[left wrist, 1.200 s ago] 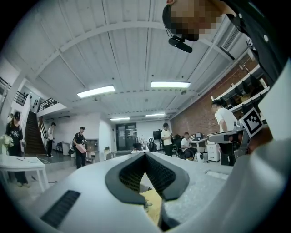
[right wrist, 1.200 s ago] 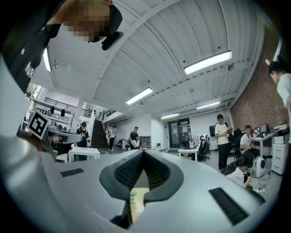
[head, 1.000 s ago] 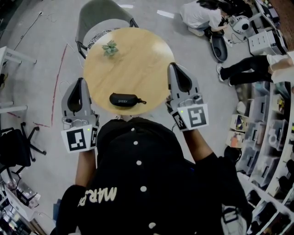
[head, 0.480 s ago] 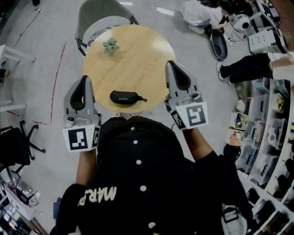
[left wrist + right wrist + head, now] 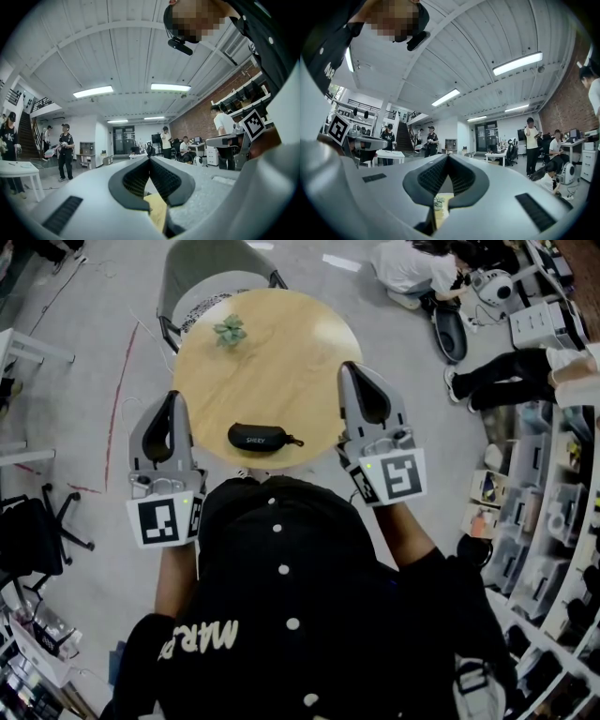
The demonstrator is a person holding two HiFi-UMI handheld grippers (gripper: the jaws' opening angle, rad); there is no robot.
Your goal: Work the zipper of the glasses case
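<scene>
Grey L claw (image 5: 171,404) & R claw (image 5: 352,372) both closed, empty, either side of black glasses case (image 5: 260,437).

Counter (image 5: 281,371): light wood, smooth, satin. Glasses case (image 5: 259,437) at its 6 o'clock: black, matt. Left gripper (image 5: 172,399), right gripper (image 5: 351,369): matt grey plastic, ribbed black pads (image 5: 137,178).

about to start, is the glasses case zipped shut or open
Shut: the glasses case lies as one closed shell, no gap visible.

Even ceiling-strip light (image 5: 93,91); gripper views strongly fisheye-warped.
</scene>
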